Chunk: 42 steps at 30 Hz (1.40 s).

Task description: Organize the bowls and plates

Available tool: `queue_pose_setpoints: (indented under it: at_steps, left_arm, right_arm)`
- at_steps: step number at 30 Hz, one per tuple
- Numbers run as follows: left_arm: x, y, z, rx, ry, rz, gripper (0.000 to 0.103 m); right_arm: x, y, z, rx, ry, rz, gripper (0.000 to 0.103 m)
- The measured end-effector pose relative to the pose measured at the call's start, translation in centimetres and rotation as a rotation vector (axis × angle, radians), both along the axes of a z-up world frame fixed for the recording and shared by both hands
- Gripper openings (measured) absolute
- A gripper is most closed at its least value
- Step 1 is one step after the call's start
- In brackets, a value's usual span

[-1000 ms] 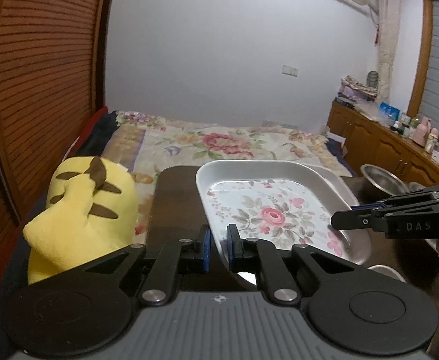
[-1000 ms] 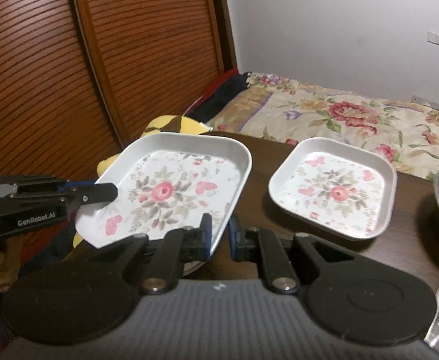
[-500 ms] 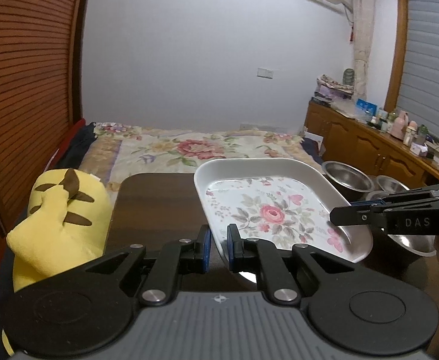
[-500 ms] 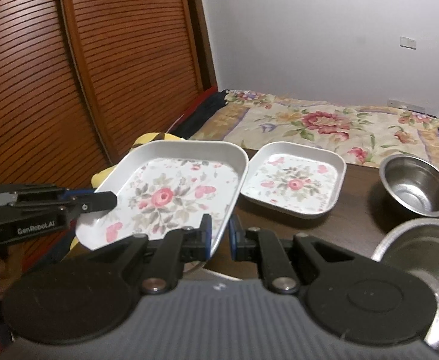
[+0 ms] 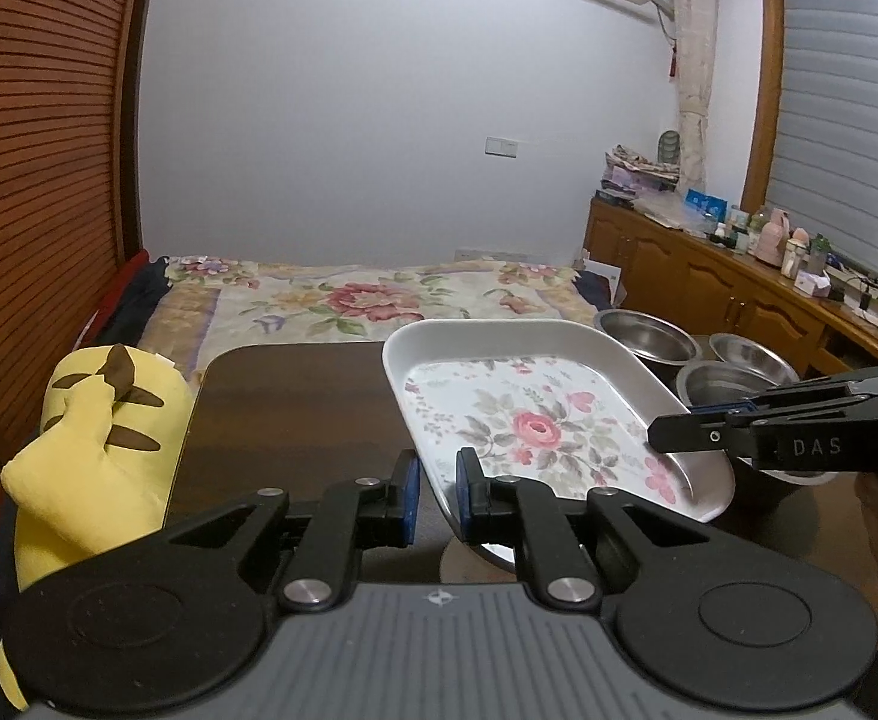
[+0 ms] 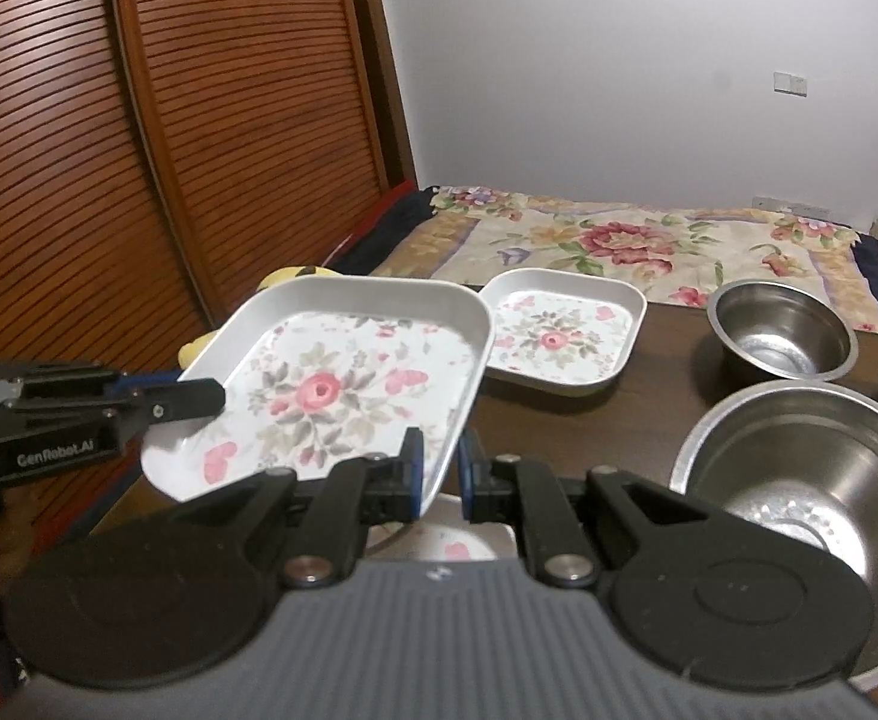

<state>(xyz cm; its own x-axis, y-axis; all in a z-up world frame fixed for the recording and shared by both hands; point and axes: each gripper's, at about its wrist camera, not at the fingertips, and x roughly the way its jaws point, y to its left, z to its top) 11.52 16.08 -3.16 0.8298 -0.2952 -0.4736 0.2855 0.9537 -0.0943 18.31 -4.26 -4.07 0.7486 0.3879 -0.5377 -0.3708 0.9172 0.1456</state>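
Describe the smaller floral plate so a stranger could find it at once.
Start at the dark wooden table in front of the flowered bed. The smaller floral plate lies flat near its far edge, left of the steel bowls. Unlike the larger floral plate, which both tongs hold tilted in the air, it rests on the table.

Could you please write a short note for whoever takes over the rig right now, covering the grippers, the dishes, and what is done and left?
Left gripper: shut on the near-left rim of the large floral plate.
Right gripper: shut on that plate's right rim. The plate is held between both, tilted, above the dark table.
On the table: a smaller floral plate just behind the held one, three steel bowls to the right, unstacked, and another floral dish partly hidden below the grippers.
Done: large plate lifted.
Left: set it down, probably stacked with the other plates, then nest the bowls.
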Motion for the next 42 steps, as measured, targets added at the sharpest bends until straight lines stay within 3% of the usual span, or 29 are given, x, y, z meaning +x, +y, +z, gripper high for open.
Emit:
queue_pose_setpoints:
  at_steps: [10,34,42]
  left_arm:
    - [-0.9,-0.7,-0.5,0.004,0.012,-0.01,0.014]
    - [-2.8,-1.7,-4.7,0.014,0.101,-0.032,0.015]
    - [-3.4,-1.9,-5.6,0.029,0.11,-0.018,0.015]
  right_arm:
    - [-1.2,-0.9,-0.1,0.01,-0.011,-0.005,0.014]
    - [-3.6,-2.4,-4.2,0.045,0.048,-0.049,0.014]
    - [-4.9,-2.3,-5.1,0.034,0.018,-0.054,0.014]
